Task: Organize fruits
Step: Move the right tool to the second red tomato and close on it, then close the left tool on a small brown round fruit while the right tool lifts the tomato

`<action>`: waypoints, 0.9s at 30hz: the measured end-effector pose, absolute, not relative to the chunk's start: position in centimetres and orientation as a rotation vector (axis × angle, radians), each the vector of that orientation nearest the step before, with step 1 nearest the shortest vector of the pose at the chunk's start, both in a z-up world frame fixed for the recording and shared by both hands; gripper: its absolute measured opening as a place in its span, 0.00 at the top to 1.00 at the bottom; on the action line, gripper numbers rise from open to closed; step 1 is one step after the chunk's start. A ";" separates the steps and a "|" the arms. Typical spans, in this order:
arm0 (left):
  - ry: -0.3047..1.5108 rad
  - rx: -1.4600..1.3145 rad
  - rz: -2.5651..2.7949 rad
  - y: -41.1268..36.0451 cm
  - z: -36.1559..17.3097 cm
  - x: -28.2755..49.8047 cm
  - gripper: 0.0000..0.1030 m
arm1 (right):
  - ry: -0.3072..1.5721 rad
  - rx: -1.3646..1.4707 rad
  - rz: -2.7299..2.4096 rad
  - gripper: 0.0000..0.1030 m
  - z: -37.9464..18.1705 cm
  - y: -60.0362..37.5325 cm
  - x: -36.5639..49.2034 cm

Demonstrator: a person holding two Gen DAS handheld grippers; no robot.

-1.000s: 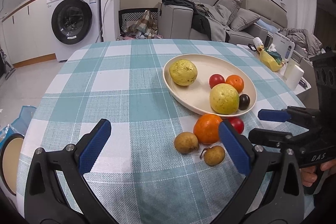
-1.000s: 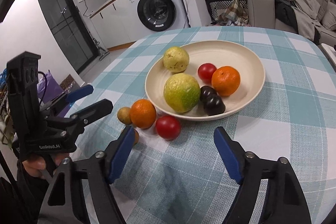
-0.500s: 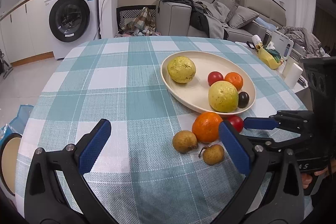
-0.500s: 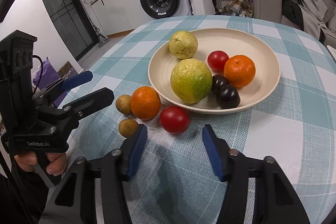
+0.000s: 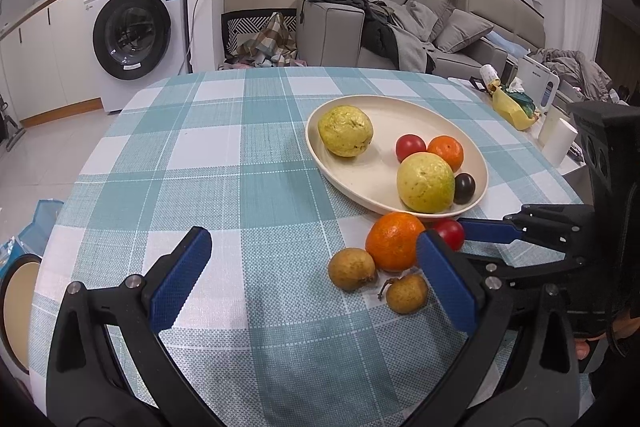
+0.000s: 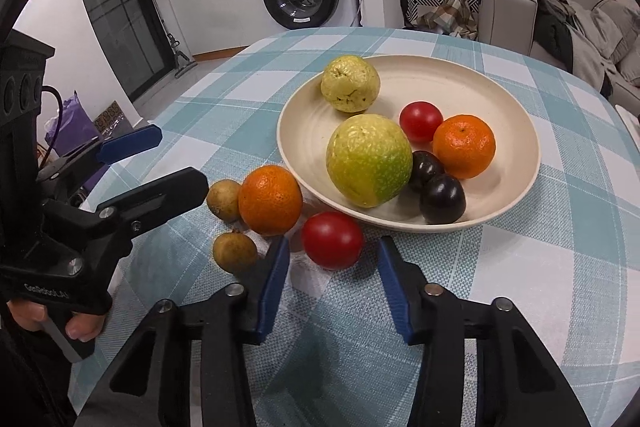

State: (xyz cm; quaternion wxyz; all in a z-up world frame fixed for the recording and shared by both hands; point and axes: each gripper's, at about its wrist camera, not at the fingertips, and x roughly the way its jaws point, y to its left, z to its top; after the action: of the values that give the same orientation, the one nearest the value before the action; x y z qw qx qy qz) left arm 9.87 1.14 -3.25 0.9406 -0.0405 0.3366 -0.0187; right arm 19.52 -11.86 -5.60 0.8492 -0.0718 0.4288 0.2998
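A cream plate [image 6: 516,187] [image 5: 372,183] holds two yellow-green guavas, a tomato, an orange and two dark plums. On the cloth in front of it lie a red tomato [image 6: 332,239] [image 5: 450,233], an orange [image 6: 270,199] [image 5: 394,241] and two small brown fruits [image 6: 234,251] [image 5: 352,268]. My right gripper [image 6: 331,247] is open, its fingers on either side of the loose tomato, not touching it. My left gripper [image 5: 312,247] is open and empty over the cloth, left of the loose fruits.
The round table has a teal checked cloth [image 5: 224,155]. A washing machine [image 5: 136,31] and a sofa [image 5: 420,27] stand beyond it. A side table with a white roll [image 5: 558,143] is on the right.
My right gripper has moved forward to the loose tomato and its fingers have narrowed around it. My left gripper has barely moved.
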 end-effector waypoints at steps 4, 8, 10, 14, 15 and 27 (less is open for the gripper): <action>0.686 -0.084 -0.038 1.1 -3.2 9.9 0.01 | 0.906 -0.143 0.635 0.68 -5.6 -12.0 19.7; 0.686 -0.086 -0.036 1.1 -3.3 9.8 0.01 | 0.901 -0.147 0.640 0.69 -5.5 -12.0 19.4; 0.686 -0.086 -0.036 1.1 -3.3 9.9 0.01 | 0.896 -0.140 0.637 0.69 -5.4 -12.3 19.2; 0.680 -0.084 -0.033 1.1 -3.4 9.8 0.01 | 0.870 -0.110 0.642 0.69 -4.9 -13.0 18.8; 0.677 -0.084 -0.033 1.2 -3.3 9.8 0.01 | 0.861 -0.104 0.644 0.69 -4.7 -13.3 18.6; 0.736 -0.017 -0.115 -0.8 -3.6 8.5 0.16 | 0.816 -0.064 0.641 0.69 -3.5 -14.9 17.5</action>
State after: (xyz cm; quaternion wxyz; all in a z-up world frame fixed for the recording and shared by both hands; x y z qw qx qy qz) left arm 8.55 -0.81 -3.62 0.9314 -0.0083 0.3596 -0.0560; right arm 17.54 -14.94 -3.52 0.8679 -0.0306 0.3901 0.3061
